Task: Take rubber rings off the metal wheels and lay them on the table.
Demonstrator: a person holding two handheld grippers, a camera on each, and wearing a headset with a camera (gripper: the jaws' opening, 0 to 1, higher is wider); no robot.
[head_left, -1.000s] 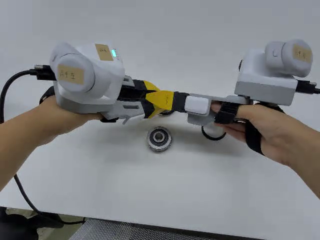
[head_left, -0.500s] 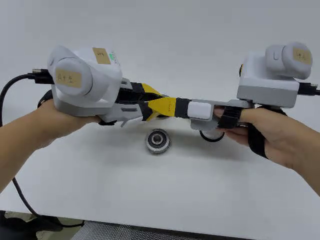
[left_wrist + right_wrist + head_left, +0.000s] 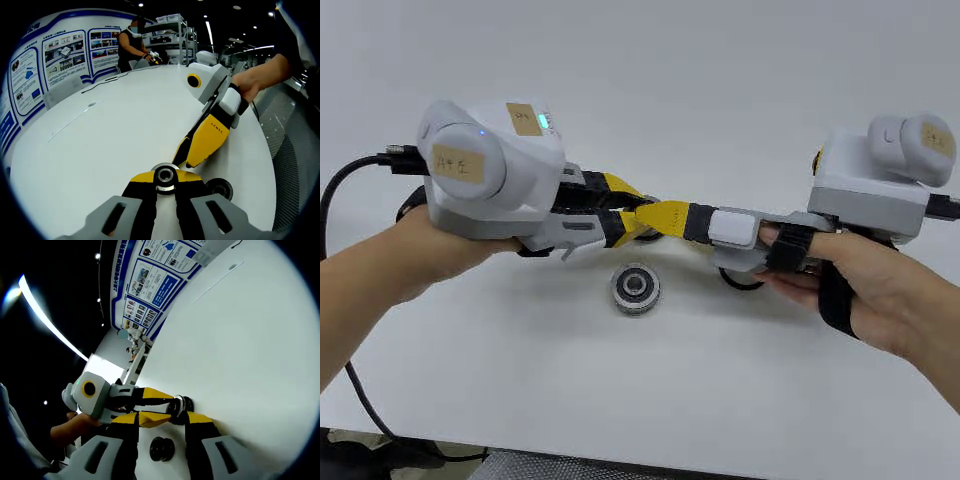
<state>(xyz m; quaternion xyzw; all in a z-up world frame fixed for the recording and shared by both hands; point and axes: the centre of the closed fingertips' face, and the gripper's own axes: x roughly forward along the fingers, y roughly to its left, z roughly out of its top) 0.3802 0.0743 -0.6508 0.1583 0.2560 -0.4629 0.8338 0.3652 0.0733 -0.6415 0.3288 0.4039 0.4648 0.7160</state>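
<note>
My left gripper [image 3: 638, 212] comes in from the left and is shut on a small metal wheel [image 3: 165, 178], which it holds above the white table [image 3: 640, 390]. From the right, my right gripper [image 3: 648, 222] meets it, its yellow jaws closed on the rubber ring at that wheel's rim [image 3: 181, 405]. A second metal wheel [image 3: 635, 288] with a dark ring lies flat on the table just below the two grippers, also seen as the loose wheel [image 3: 220, 188] [image 3: 162, 448]. A loose black rubber ring [image 3: 740, 280] lies on the table, partly hidden under the right gripper.
A black cable [image 3: 340, 190] runs off the left gripper and over the table's left edge. The table's front edge [image 3: 620, 465] is close to me. In the left gripper view a person [image 3: 132, 42] stands at the table's far end beside poster boards [image 3: 55, 55].
The right gripper has drawn back to the right and slightly down, still at the held wheel's rim. The left gripper has stayed roughly in place with the wheel.
</note>
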